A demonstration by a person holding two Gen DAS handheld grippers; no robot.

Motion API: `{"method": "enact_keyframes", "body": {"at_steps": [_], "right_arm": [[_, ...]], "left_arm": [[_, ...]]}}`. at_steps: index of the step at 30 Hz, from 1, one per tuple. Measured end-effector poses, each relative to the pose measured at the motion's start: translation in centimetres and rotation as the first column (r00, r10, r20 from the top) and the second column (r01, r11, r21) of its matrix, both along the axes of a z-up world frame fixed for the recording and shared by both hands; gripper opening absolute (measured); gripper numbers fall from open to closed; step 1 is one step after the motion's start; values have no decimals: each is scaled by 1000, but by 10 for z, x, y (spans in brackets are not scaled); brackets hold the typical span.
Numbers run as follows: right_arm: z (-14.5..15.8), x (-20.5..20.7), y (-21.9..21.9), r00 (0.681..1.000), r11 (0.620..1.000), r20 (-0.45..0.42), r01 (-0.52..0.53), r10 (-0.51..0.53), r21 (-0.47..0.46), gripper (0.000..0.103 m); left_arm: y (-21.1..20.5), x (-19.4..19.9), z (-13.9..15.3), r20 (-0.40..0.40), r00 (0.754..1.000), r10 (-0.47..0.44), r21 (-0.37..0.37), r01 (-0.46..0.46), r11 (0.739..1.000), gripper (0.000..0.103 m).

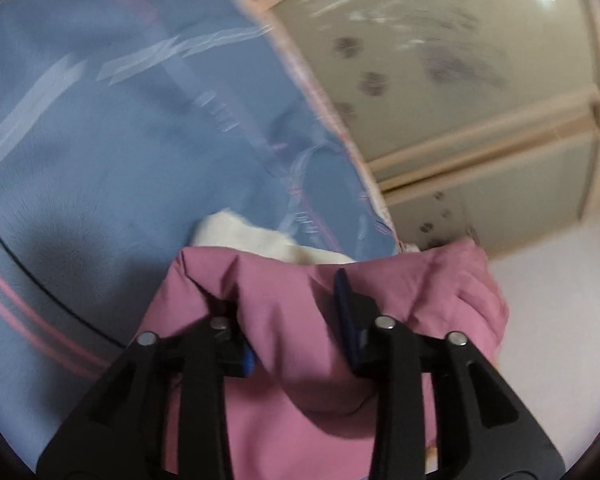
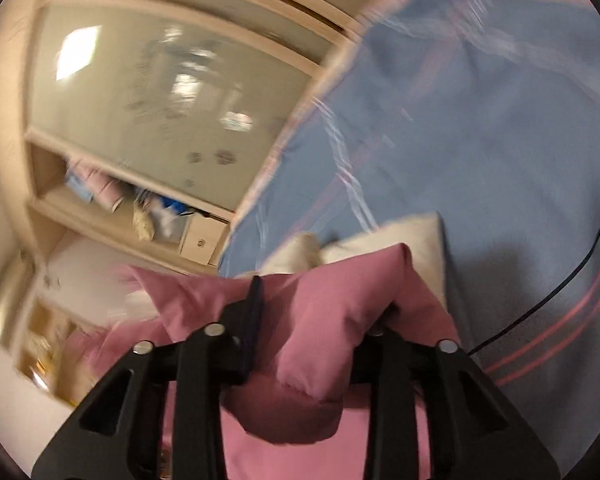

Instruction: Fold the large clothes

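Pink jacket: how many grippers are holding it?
2. The left gripper pinches a bunched pink jacket fold, and the right gripper pinches another fold. Both hold it above the blue bedspread.

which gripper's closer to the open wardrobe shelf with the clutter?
Right, most likely. The right gripper, shut on the pink garment, has the shelf up-left in view. The left gripper shows only wardrobe doors.
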State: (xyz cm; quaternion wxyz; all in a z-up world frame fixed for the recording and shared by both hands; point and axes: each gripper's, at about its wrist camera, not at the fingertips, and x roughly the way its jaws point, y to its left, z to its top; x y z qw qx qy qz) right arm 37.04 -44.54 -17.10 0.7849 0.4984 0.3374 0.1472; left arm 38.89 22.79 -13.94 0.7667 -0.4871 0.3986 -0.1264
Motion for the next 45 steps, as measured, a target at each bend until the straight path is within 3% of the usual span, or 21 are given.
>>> {"method": "enact_keyframes", "body": {"at_steps": [1, 2, 3, 4, 5, 7, 9, 11, 13, 15, 17, 19, 22, 23, 24, 26, 27, 28, 30, 32, 45], "right_arm": [[-43, 5, -14, 999, 984, -34, 0, 6, 176, 59], [-59, 6, -22, 1000, 966, -8, -3, 5, 260, 79], [-68, 3, -28, 1000, 955, 15, -2, -2, 296, 86], [-74, 2, -37, 999, 951, 28, 12, -22, 309, 93], [-76, 1, -44, 999, 955, 18, 36, -43, 295, 101], [-81, -13, -63, 989, 957, -33, 151, -147, 247, 102], [-61, -27, -65, 981, 974, 5, 192, -195, 123, 102], [-27, -39, -45, 977, 977, 83, 204, -198, -63, 102], [20, -40, 13, 983, 941, 166, 130, -80, -313, 95], [54, -41, 80, 978, 859, 207, 72, 40, -507, 90], [76, -37, 157, 965, 738, 205, 18, 163, -674, 85], [78, -24, 204, 962, 634, 156, -21, 223, -773, 85], [43, 3, 254, 971, 414, 24, -79, 237, -907, 81], [26, 14, 253, 974, 387, -5, -94, 226, -917, 81], [26, 14, 253, 974, 387, -5, -94, 226, -917, 84], [9, 32, 242, 979, 410, -32, -115, 204, -905, 94], [4, 31, 234, 980, 430, -22, -106, 196, -897, 96], [2, 29, 233, 981, 434, -4, -90, 194, -897, 96], [-1, 19, 241, 982, 374, 14, -59, 189, -926, 96], [-7, 18, 245, 983, 339, 29, -35, 183, -940, 96], [-9, 29, 234, 983, 373, 21, -49, 183, -927, 102]], "left_arm": [[6, 5, -19, -34, 999, 6, -53, -8, 999, 40], [16, 8, -39, -54, 998, 18, -143, -25, 989, 43], [27, 6, -54, -47, 998, 34, -234, -45, 971, 51], [39, 2, -71, -28, 997, 72, -340, -77, 937, 58], [49, -1, -78, -22, 994, 105, -383, -105, 918, 59], [72, -20, -82, -21, 972, 236, -404, -224, 887, 66], [78, -40, -57, 3, 942, 337, -232, -327, 916, 82], [55, -52, -11, 126, 946, 299, -10, -300, 954, 80], [8, -60, 32, 238, 951, 195, 202, -245, 948, 68], [-70, -63, 69, 309, 951, 4, 458, -152, 876, 58], [-151, -58, 82, 282, 939, -196, 629, -27, 777, 52], [-223, -53, 71, 186, 928, -324, 776, 63, 627, 42], [-271, -40, 37, 85, 940, -329, 910, 61, 410, 44], [-277, -33, 19, 63, 946, -318, 934, 56, 353, 49], [-275, -30, 9, 54, 948, -312, 935, 62, 350, 55], [-258, -26, -6, 79, 952, -296, 906, 56, 420, 58], [-255, -28, -8, 91, 953, -289, 897, 48, 440, 58], [-253, -34, -9, 93, 954, -286, 899, 43, 436, 58], [-258, -38, -17, 95, 954, -283, 914, 29, 405, 59], [-249, -32, -25, 97, 956, -278, 915, 24, 403, 59], [-240, -13, -36, 100, 961, -257, 915, 12, 403, 61]]}}
